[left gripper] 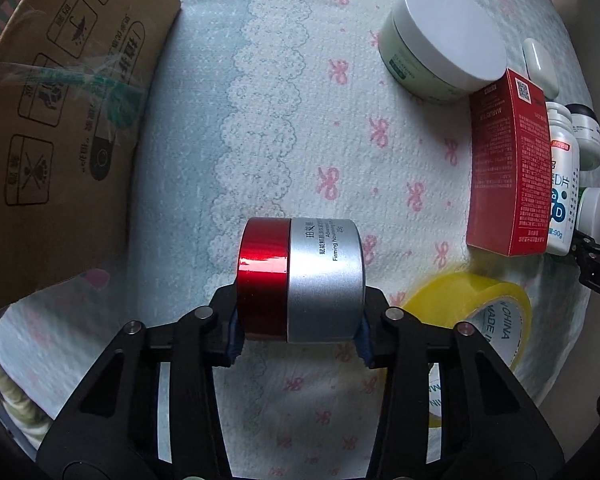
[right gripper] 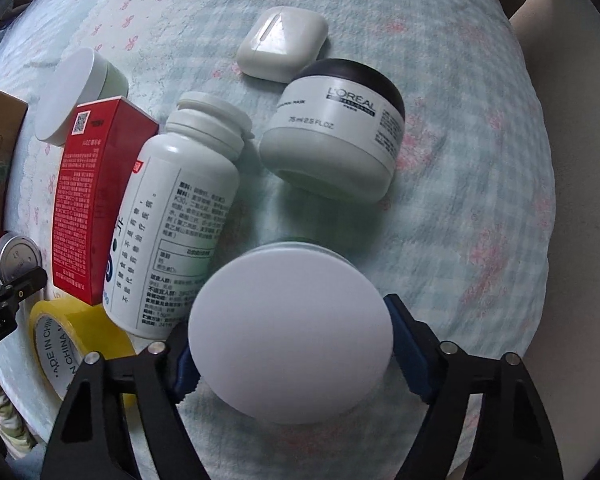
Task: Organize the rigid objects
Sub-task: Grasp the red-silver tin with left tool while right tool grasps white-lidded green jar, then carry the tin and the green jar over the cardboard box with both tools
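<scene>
While both of my grippers point down at it, the pale blue-green cloth (left gripper: pixel 300 120) with pink bows and a lace strip covers the whole work surface, soft and slightly rumpled. A cardboard box (left gripper: pixel 60 120) stands at its left edge in the left wrist view, and a beige cushion (right gripper: pixel 560 120) shows past the cloth's right edge in the right wrist view.

My left gripper (left gripper: pixel 300 334) looks straight down, its two black fingers clamped on the red and silver jar (left gripper: pixel 300 280), which lies on its side across the blue pads, near the middle of the cloth. My right gripper (right gripper: pixel 288 354) also points down, its blue pads against both sides of the white-lidded jar (right gripper: pixel 290 332), lid facing the camera; I see no gap between the pads and the jar.

Counting what I can see:
- five jars: the two in my grippers, the dark-lidded jar (right gripper: pixel 336 136), and the wide white-lidded jar (left gripper: pixel 444 40);
- one white pill bottle (right gripper: pixel 180 216), lying down, touching the red carton (right gripper: pixel 92 196);
- one yellow tape roll (left gripper: pixel 476 312), just beside the carton;
- one white earbud case (right gripper: pixel 282 44).

That makes four jars, not five.
</scene>
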The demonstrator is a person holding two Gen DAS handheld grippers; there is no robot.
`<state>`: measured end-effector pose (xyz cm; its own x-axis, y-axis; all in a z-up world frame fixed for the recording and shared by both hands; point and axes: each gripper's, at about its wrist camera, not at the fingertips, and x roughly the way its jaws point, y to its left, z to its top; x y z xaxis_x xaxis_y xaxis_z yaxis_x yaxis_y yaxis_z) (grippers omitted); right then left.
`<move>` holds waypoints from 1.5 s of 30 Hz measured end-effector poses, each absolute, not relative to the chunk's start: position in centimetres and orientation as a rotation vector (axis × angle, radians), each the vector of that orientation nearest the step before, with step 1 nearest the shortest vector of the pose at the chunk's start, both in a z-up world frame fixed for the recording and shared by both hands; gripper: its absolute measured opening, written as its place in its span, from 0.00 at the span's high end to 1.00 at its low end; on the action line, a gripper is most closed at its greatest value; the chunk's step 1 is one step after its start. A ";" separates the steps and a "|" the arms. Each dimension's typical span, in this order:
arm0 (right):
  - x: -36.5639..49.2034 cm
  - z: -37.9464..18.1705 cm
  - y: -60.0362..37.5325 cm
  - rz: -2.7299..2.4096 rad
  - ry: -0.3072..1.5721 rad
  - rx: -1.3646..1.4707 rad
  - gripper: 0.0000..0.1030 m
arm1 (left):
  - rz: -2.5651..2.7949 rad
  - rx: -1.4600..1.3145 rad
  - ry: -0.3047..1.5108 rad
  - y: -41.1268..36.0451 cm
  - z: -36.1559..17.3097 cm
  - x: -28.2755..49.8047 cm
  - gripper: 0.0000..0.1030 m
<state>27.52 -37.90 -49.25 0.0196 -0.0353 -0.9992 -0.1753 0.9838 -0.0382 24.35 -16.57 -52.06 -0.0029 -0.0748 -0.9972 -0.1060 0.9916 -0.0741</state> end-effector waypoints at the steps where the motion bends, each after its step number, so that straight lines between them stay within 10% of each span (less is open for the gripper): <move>1: 27.6 -49.3 -37.8 0.120 1.552 -0.155 0.35 | 0.024 -0.155 1.569 -16.4 -52.0 24.4 0.63; 19: 27.1 -46.8 -39.9 -0.008 1.512 0.015 0.36 | -0.015 -0.195 1.400 -13.0 -45.8 23.1 0.63; 45: 19.1 -17.0 -24.8 0.012 1.088 0.035 0.36 | -0.171 -0.105 1.021 -0.4 -16.0 18.8 0.63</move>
